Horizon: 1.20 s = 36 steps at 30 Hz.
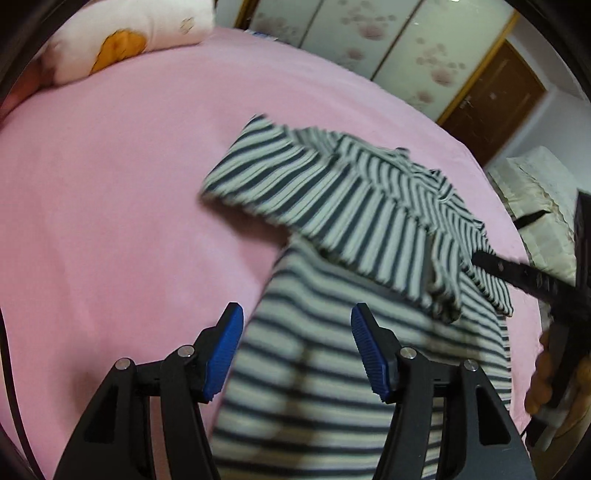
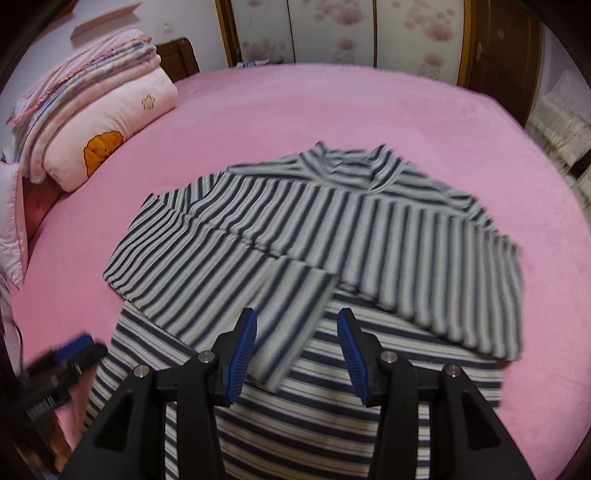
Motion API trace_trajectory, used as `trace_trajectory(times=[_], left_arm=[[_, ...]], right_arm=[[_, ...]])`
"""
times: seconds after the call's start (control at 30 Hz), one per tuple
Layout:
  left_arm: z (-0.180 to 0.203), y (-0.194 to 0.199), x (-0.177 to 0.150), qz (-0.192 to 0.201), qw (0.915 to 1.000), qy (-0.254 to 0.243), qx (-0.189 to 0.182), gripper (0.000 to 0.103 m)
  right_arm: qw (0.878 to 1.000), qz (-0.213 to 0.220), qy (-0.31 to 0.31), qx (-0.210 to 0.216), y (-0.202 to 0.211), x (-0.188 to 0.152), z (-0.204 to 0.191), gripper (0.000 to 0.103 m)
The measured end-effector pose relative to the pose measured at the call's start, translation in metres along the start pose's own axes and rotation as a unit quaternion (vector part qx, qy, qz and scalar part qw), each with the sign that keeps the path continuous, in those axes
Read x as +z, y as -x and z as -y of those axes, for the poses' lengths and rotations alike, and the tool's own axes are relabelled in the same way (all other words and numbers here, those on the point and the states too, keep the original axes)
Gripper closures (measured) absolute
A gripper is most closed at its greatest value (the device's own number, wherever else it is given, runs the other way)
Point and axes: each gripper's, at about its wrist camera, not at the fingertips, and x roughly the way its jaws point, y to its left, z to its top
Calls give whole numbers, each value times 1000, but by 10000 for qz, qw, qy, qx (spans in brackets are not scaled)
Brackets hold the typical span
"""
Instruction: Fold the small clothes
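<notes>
A small shirt (image 2: 332, 229) with dark blue and white stripes lies on the pink bed sheet (image 2: 369, 110), collar at the far side. Its sleeves are folded across the body. My right gripper (image 2: 297, 328) hovers open above a folded sleeve end, with nothing pinched between its blue pads. In the left wrist view the shirt (image 1: 332, 206) looks blurred. My left gripper (image 1: 297, 325) is open over the shirt's left edge, its pads clear of the cloth. One dark finger (image 1: 517, 273) of the right gripper reaches over the shirt's right side. The left gripper shows blurred at the lower left (image 2: 70, 347) of the right wrist view.
Folded pink quilts and a pillow (image 2: 103, 122) are stacked at the bed's far left corner. Wardrobe doors with a flower print (image 2: 332, 29) stand behind the bed. A cream-covered piece of furniture (image 1: 535, 192) sits off the right side. A hand (image 1: 543, 373) holds the right gripper.
</notes>
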Motion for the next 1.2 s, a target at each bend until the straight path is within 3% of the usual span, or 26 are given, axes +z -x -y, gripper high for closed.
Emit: trace_trajectory(times=[0.2,0.3,0.4,0.5,0.63,0.67,0.7,0.73,0.87,0.97,1.2], left_arm=[[-12,2,-17,-75,9999,39,-76,44],[-15,2,-22,-96,9999,36,-132,44],[-16,3,-23,-98,9998,42,-174,44],[-17,3,-22,-100,9997,89,-220,44],[-22,5,-24,-118,9995,132,-256,44],[-22,5,-24,-127,9995,132,-270,44],[-22,5,-24,-126,9995,130,-270,44],[-22,5,-24,-127,9995,124,-264,44],[-18,7,-22,-90,9997,26,-245,43],[-12,4,-18,-55,9997,-100,-216,43],[13,-14,10,96,9992,-264,-276,43]], right_arm=[[9986,-294,-407,-191,-39,8,-20,57],[9958,-349,-71,-847,-57,4,-39,57],[9851,-458,296,-1629,-70,-2,-50,57],[9780,-495,364,-1993,-75,-8,-45,57],[9828,-550,24,-1763,-72,-9,-24,62],[9849,-558,-18,-1639,-71,-8,-20,69],[9864,-588,-13,-1536,-71,-8,-18,89],[9875,-621,4,-1451,-70,-7,-16,93],[9949,-357,67,-945,-45,-3,-6,97],[9970,90,231,-730,-14,10,-6,97],[9884,1325,603,-431,62,63,-5,97]])
